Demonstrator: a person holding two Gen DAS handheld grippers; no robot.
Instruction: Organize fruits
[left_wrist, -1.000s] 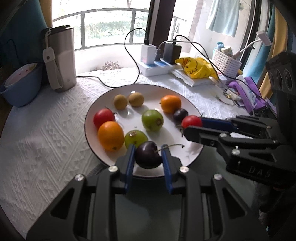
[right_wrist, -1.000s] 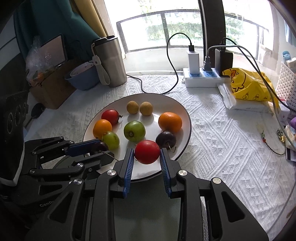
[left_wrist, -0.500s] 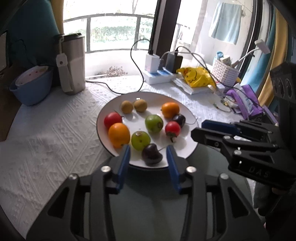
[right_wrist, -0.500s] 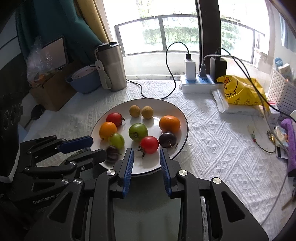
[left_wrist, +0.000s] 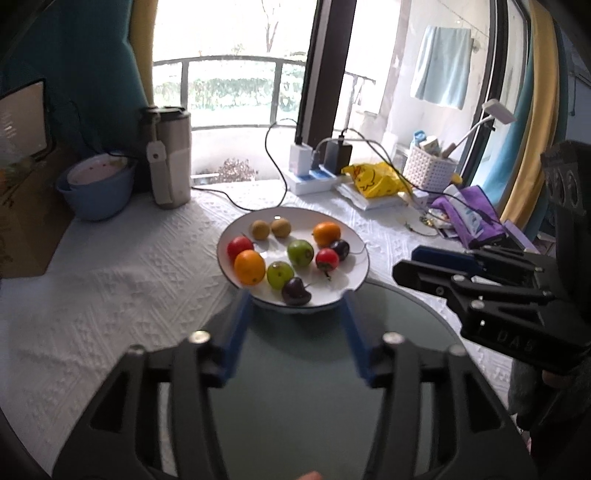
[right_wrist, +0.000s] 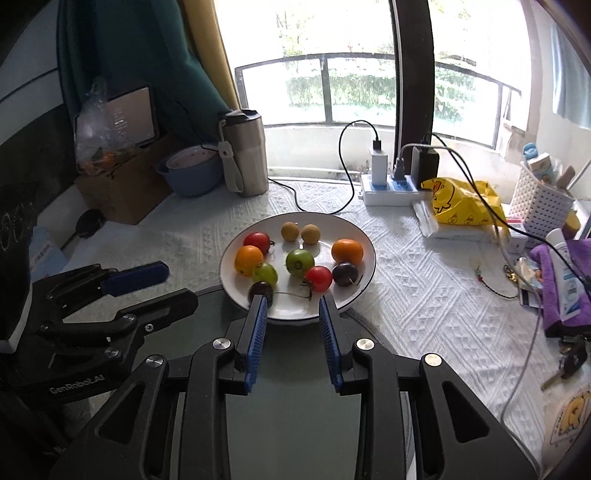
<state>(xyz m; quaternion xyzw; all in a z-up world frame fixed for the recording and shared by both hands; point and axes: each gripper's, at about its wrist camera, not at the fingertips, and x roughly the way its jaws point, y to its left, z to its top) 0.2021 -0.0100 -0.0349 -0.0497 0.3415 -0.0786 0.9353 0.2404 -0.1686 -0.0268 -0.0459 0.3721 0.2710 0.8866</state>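
A white plate (left_wrist: 343, 229) (right_wrist: 354, 229) holds several small fruits in mirrored pairs: two brown ones (right_wrist: 300, 232) at the back, two red tomatoes (right_wrist: 318, 277), two oranges (right_wrist: 347, 251), two green fruits (right_wrist: 300, 261) and two dark cherries (left_wrist: 295, 291) (right_wrist: 345, 274). My left gripper (left_wrist: 297, 295) is open and empty, pulled back just short of the plate's near rim. My right gripper (right_wrist: 293, 301) is open and empty at the plate's near rim. Each gripper also shows in the other's view, the right (left_wrist: 436, 266) and the left (right_wrist: 147, 284).
A steel tumbler (right_wrist: 245, 151) and a blue bowl (right_wrist: 190, 173) stand at the back left. A power strip with chargers (right_wrist: 391, 184), a yellow bag (right_wrist: 461, 203), a white basket (right_wrist: 543, 199) and purple cloth (right_wrist: 565, 280) crowd the right. A white cloth covers the table.
Both grippers opened, left a cherry and a red tomato on the plate, and drew back toward me and upward.
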